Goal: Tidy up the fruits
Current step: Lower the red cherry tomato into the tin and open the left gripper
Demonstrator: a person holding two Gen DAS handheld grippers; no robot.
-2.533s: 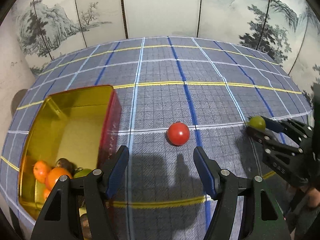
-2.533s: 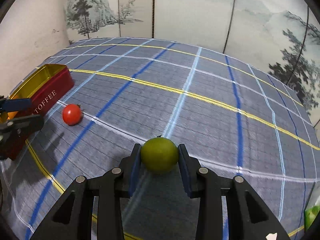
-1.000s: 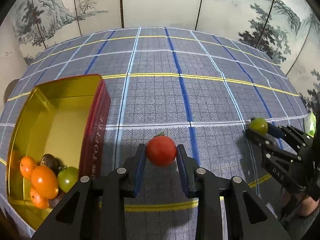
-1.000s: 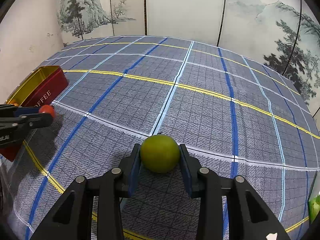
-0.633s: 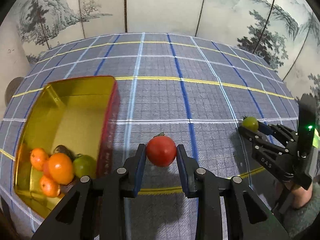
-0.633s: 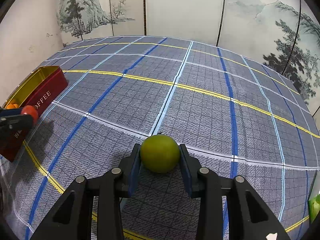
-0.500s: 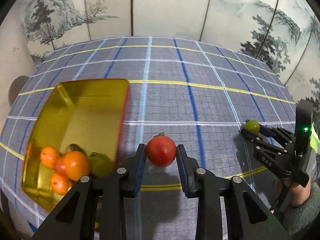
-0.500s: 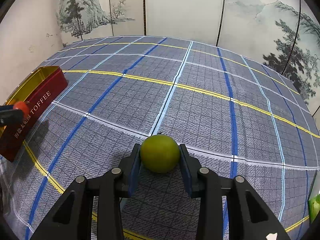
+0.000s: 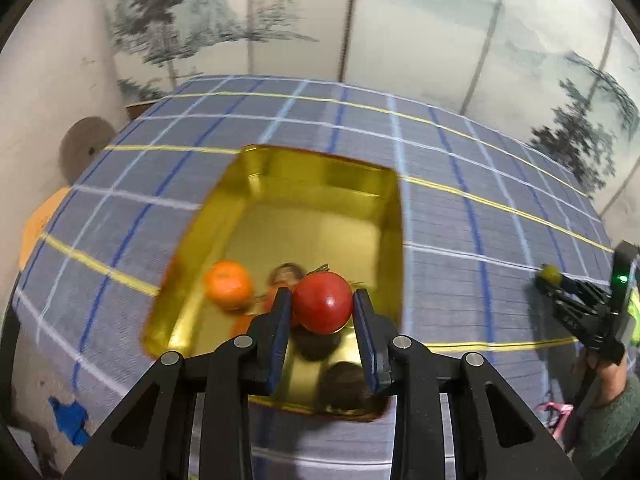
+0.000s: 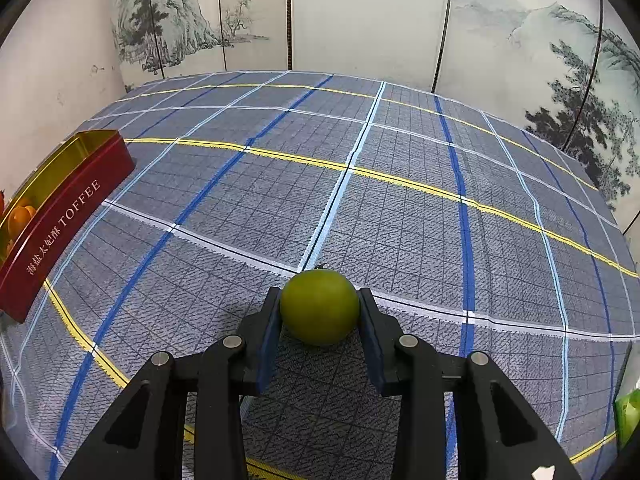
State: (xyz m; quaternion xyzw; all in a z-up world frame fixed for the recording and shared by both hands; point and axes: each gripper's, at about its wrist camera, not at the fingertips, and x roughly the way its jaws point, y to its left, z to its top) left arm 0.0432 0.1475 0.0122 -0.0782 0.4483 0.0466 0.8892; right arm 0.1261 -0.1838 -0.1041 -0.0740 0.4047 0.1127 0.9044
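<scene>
Since the earlier frame, my left gripper has carried the red tomato away from the open cloth, and now it hangs above the gold inside of the tin. Both blue pads are clenched on the tomato, one on each side, and nothing else touches them. Below the tomato, in the near end of the tin, lie an orange and some darker fruits that are too blurred to name. The tin stands near the left edge of the checked tablecloth.

My right gripper has not moved. Its two fingers grasp the green fruit tightly, with the pads pressed against its left and right sides. This fruit is over the near middle part of the tablecloth, well apart from the tin, which shows its red wall with the word TOFFEE at the left edge. I cannot tell if the green fruit touches the cloth or is just above it.
</scene>
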